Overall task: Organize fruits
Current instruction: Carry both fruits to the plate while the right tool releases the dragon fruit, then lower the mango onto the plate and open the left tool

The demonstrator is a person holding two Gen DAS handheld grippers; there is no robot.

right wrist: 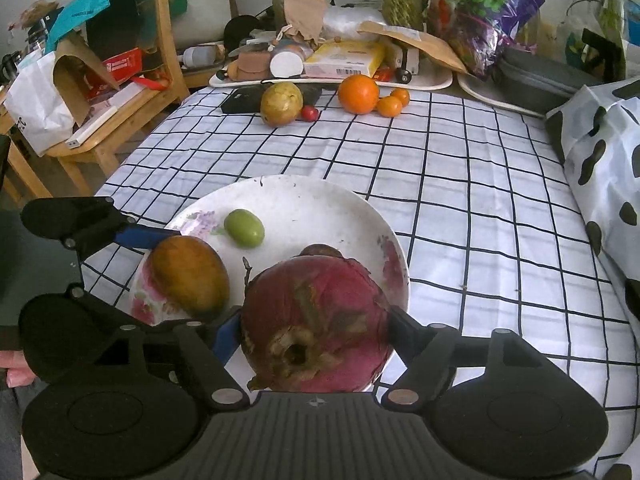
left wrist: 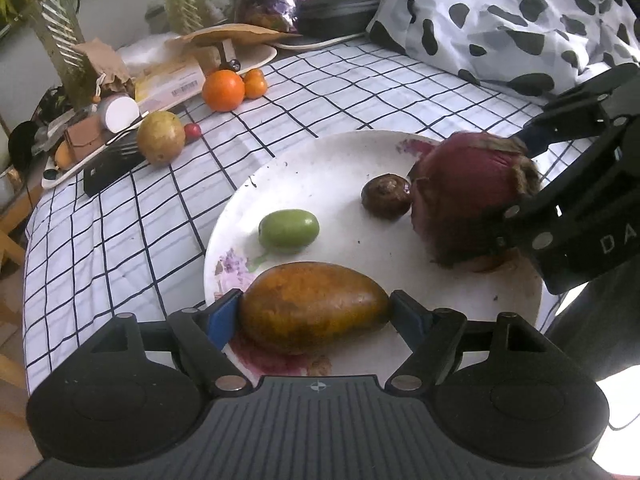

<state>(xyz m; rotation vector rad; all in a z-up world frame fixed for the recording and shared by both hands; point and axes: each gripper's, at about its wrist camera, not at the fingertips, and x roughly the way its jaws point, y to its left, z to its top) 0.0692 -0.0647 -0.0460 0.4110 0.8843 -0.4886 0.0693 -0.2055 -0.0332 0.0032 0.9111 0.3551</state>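
Jaws of the left gripper clamp a mango over the plate, the right gripper pinching a dragon fruit

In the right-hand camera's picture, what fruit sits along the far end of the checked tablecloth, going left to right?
Yellow-green round fruit → small red fruit → big orange → small orange → another small orange, partly behind it.
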